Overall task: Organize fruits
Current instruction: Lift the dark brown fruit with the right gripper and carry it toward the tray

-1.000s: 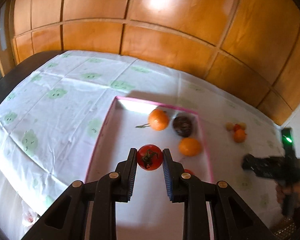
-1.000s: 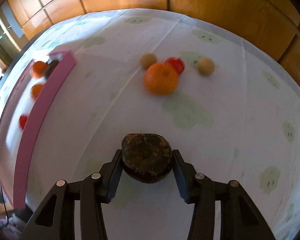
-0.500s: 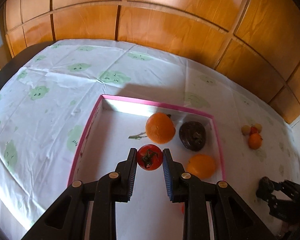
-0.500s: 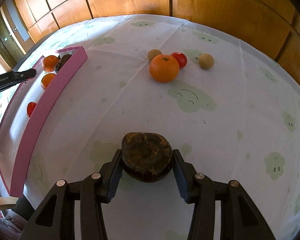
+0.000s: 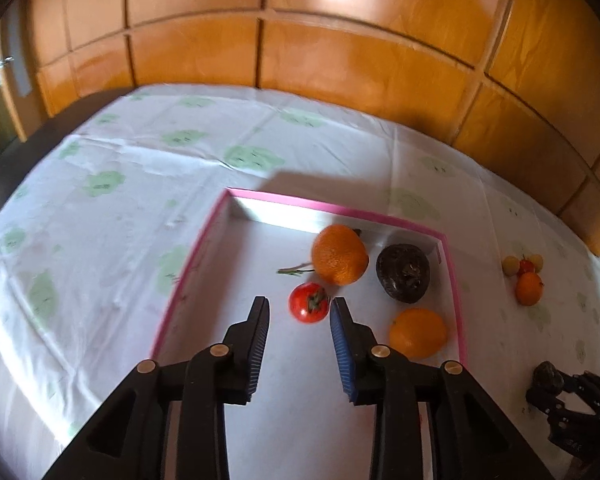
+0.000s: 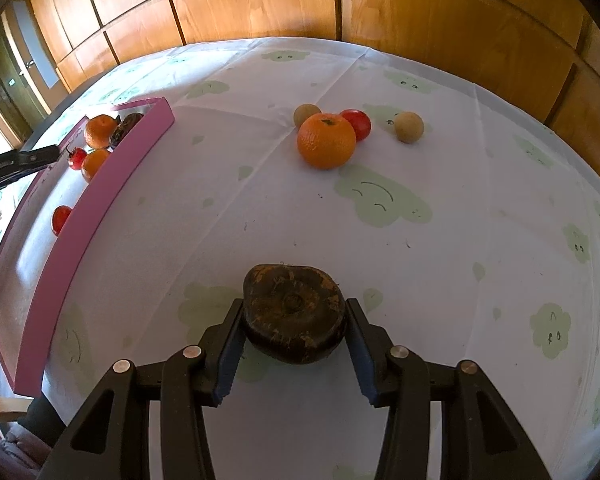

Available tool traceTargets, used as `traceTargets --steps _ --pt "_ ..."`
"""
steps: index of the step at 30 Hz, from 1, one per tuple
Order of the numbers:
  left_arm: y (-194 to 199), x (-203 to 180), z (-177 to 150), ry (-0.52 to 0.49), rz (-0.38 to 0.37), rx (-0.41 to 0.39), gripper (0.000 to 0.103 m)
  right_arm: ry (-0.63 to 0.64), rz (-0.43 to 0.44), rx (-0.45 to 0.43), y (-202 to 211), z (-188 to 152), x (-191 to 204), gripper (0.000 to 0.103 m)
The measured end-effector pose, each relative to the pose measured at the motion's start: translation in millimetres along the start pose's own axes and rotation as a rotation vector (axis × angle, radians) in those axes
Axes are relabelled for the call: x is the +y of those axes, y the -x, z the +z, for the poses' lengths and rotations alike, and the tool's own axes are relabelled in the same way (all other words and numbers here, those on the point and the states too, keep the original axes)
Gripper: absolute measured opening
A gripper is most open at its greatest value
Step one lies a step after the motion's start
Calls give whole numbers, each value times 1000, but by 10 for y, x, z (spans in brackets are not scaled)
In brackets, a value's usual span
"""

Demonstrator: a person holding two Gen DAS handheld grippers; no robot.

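Note:
My left gripper (image 5: 299, 306) hangs low over the pink-rimmed tray (image 5: 332, 208), its jaws opening. A red tomato (image 5: 308, 303) lies on the tray floor between them, close to the right finger, with a gap to the left one. Two oranges (image 5: 340, 254) (image 5: 418, 333) and a dark brown fruit (image 5: 402, 273) lie beyond it in the tray. My right gripper (image 6: 295, 308) is shut on another dark brown fruit (image 6: 294, 312), held over the tablecloth to the right of the tray (image 6: 100, 208). A second tomato (image 6: 61, 218) lies nearer in the tray.
On the cloth beyond my right gripper lie an orange (image 6: 326, 141), a red tomato (image 6: 358, 123) and two pale round fruits (image 6: 306, 114) (image 6: 409, 127). A wooden panelled wall (image 5: 340, 60) runs behind the table. The table's dark edge (image 5: 16, 160) shows at the left.
My left gripper moved deeper over the tray and its jaws spread, letting go of the tomato. The right gripper still holds the dark fruit.

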State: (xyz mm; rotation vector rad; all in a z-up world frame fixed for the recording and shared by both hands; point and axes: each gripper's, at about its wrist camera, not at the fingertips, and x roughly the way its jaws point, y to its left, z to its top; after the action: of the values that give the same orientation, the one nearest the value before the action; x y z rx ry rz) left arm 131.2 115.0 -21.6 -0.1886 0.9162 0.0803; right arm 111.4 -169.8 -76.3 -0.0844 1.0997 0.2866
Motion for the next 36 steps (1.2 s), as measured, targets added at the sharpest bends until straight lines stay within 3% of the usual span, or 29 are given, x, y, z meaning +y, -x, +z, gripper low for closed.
traceTargets --steps 9,24,30,36 --pt "466 -82 -218 -52 5 -98 40 -8 -24 -14 15 -9 29 49" --pt "618 -129 -397 -75 -15 -87 44 -1 -26 3 58 -65 100 49" --pt "610 -100 -417 -62 -16 -83 44 30 7 27 71 -84 230 48" --pt "584 -6 -429 -41 -1 -76 44 66 98 11 191 -26 489 48"
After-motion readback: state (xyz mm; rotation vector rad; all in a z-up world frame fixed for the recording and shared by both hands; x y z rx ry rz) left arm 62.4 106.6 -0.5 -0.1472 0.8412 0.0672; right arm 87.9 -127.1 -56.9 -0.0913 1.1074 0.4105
